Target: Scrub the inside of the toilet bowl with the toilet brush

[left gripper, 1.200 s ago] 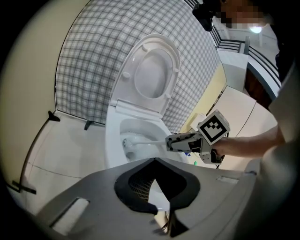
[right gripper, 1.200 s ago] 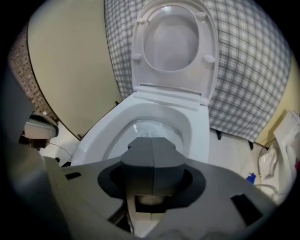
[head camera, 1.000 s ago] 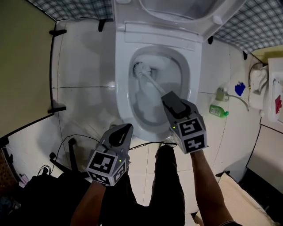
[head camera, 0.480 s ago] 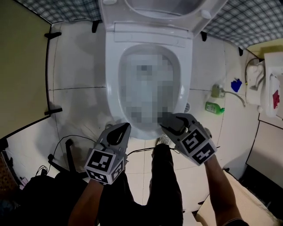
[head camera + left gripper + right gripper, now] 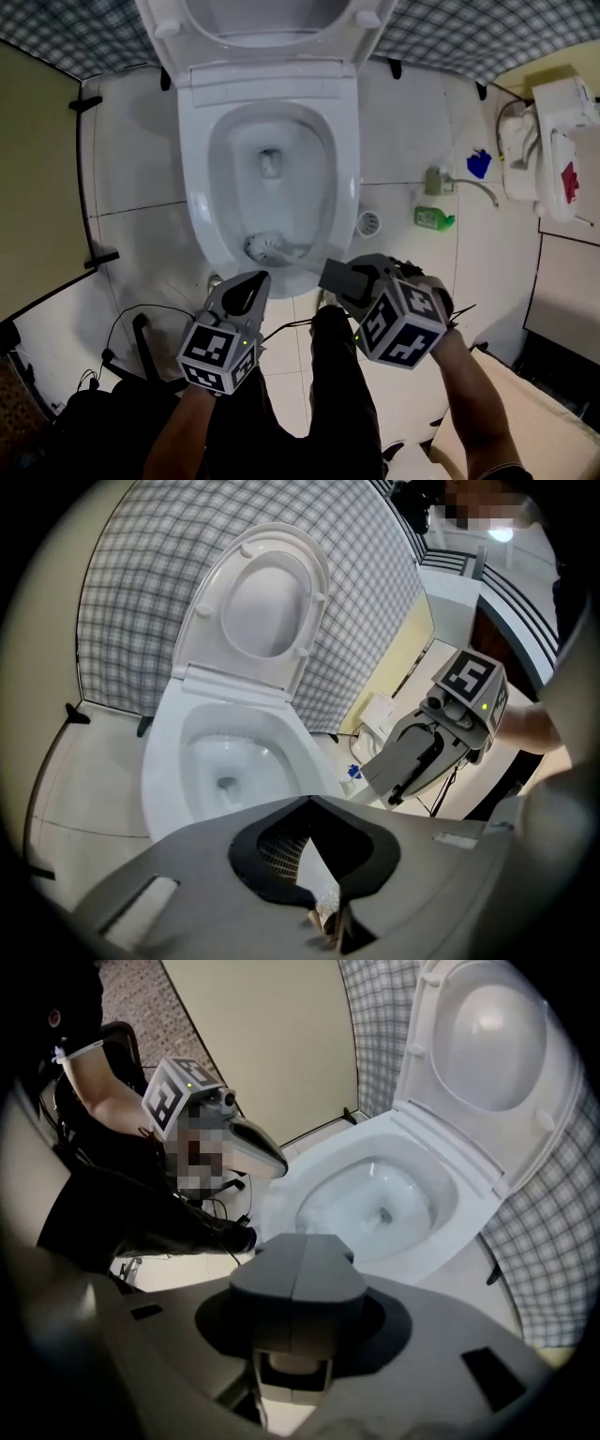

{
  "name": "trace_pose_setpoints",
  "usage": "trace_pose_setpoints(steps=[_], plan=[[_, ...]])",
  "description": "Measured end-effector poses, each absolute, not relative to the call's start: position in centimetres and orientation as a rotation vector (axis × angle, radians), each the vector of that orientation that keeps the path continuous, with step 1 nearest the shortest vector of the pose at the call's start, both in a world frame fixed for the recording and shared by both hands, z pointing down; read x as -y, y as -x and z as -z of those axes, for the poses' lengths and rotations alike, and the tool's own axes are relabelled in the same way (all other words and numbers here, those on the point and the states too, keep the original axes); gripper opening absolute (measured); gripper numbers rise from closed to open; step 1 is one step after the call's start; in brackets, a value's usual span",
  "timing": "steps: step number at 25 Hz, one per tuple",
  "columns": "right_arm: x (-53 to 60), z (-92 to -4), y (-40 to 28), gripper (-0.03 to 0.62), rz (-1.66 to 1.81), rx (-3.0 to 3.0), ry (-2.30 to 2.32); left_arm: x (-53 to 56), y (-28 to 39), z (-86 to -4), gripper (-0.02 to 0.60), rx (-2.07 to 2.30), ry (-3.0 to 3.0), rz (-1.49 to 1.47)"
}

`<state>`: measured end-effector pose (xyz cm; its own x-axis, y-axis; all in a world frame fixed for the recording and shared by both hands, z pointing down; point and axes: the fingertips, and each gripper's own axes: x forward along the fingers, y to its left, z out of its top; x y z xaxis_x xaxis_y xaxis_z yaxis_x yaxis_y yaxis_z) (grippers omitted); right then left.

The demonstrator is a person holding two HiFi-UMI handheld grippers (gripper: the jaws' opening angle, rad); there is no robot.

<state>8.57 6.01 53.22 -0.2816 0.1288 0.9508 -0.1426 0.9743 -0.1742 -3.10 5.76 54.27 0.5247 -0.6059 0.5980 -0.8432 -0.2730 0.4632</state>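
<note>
Brush [image 5: 267, 248] head lies inside the bowl [image 5: 194, 192], low against the near front wall and just under the rim. Its white handle slants over the front rim to the right gripper [image 5: 337, 275]. That gripper points steeply down, its jaws closed on the handle. In its own view the jaw tips meet along a seam, with the pale handle pinched behind them.

The left gripper [image 5: 251, 284] hangs over the floor just in front of the bowl's front left edge, apart from the brush. Its jaws are together at the tips and hold nothing.

The lid [image 5: 272, 19] stands raised against the checked wall. A floor drain [image 5: 368, 223] sits just right of the bowl, and a green bottle [image 5: 433, 218] lies further right on the tiles. A black cable [image 5: 141, 309] loops on the floor at the left.
</note>
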Motion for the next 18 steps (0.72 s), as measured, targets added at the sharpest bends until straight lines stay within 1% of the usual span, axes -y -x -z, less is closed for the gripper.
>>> trace_pose_setpoints(steps=[6,14,18], plan=[[-4.1,-53.9,-10.3,0.176,-0.079,1.706,-0.137,-5.4,2.9,-53.4,0.008,1.171,-2.022,-0.408],[-0.5,-57.8,-8.4,0.176,0.001,1.644,-0.309,-6.4,4.8,-52.8,0.008,1.199,-2.018,-0.407],[2.9,-57.5,-9.7,0.176,0.058,1.594,-0.462,-7.1,5.8,-52.8,0.008,1.214,-2.01,-0.382]])
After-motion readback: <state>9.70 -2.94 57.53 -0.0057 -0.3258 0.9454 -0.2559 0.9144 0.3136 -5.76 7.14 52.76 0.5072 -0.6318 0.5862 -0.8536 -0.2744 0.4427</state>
